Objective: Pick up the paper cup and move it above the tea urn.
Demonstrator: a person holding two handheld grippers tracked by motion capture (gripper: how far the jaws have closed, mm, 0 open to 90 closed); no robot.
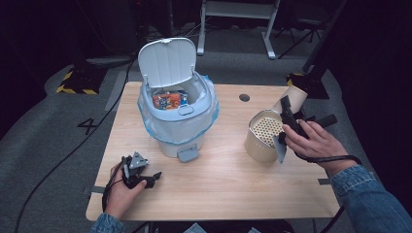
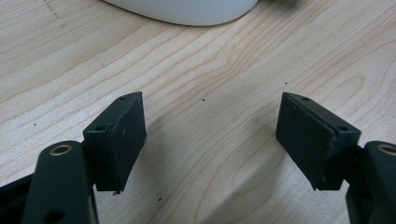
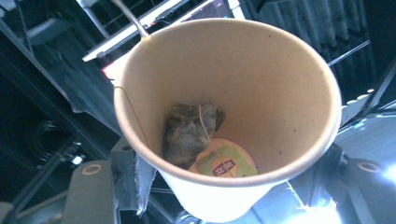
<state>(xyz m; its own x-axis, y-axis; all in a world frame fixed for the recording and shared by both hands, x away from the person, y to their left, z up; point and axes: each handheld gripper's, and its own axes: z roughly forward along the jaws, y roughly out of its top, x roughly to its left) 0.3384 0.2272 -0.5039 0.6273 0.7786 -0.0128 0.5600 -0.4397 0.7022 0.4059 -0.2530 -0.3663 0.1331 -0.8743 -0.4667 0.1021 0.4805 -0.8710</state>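
Observation:
My right gripper (image 1: 287, 114) is shut on a tan paper cup (image 1: 293, 96), held tilted above the right side of the table. Looking into the cup (image 3: 261, 84) in the right gripper view, a wet tea bag (image 3: 189, 133) and its round paper tag (image 3: 226, 163) lie at the bottom, and the string runs over the rim. My right gripper (image 3: 224, 196) has one jaw on each side of the cup wall. Just below the cup stands a metal canister (image 1: 253, 145) with a perforated strainer top (image 1: 267, 128). My left gripper (image 1: 150, 178) rests on the table, open and holding nothing (image 2: 210, 135).
A white pedal bin (image 1: 180, 126) with a blue liner stands mid-table, its lid (image 1: 166, 61) raised and colourful wrappers (image 1: 169, 100) inside. The wooden table (image 1: 223, 179) has a round cable hole (image 1: 244, 97) near its far edge. Its base curves across the top of the left gripper view (image 2: 187, 11).

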